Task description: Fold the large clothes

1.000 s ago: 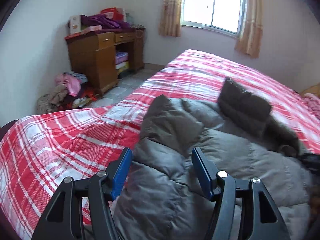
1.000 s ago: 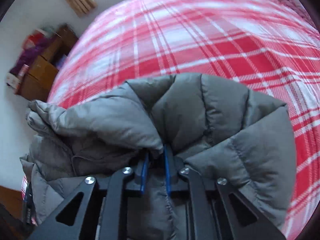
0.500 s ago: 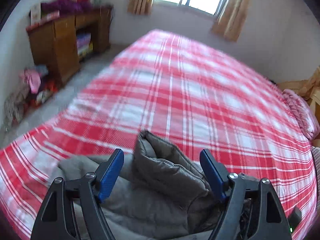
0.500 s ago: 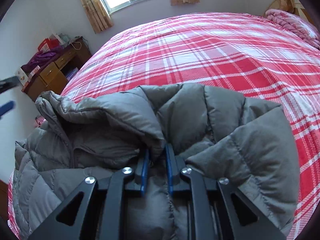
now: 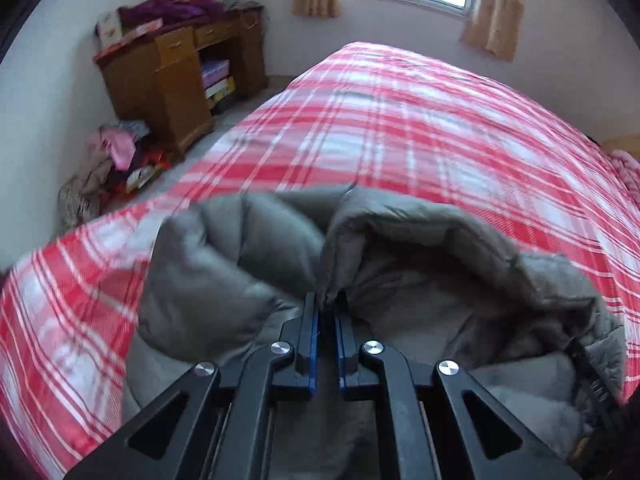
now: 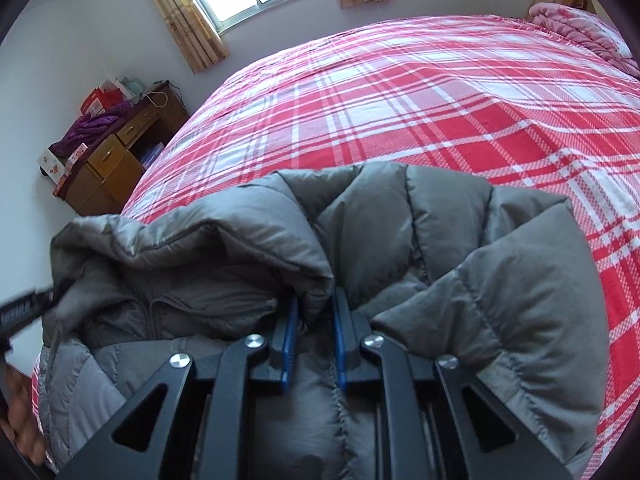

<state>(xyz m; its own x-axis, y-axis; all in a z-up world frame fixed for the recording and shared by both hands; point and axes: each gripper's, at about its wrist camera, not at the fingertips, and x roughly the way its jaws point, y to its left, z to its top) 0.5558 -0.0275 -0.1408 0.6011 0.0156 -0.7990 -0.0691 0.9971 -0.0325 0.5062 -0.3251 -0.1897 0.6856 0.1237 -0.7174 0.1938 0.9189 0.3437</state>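
A grey puffer jacket [image 5: 440, 248] lies bunched on the near part of the red plaid bed [image 5: 400, 120]. My left gripper [image 5: 327, 300] is shut on a raised fold of its edge, with the fabric pinched between the blue pads. In the right wrist view the same jacket [image 6: 440, 240] rises in a thick quilted fold, and my right gripper [image 6: 314, 304] is shut on it. The left gripper [image 6: 28, 308] shows blurred at that view's left edge, gripping the jacket's other side. The part of the jacket below both grippers is hidden.
A wooden desk [image 5: 176, 76] piled with clothes and boxes stands by the far left wall. Loose clothes [image 5: 112, 160] lie on the floor beside it. A pink blanket [image 6: 580, 28] sits at the bed's far right end. A person's hand [image 6: 16, 432] shows at the lower left.
My left gripper, open before, has swung across the jacket and shut on a fold of its edge. The right gripper stays shut on the jacket and now points higher over the bed.
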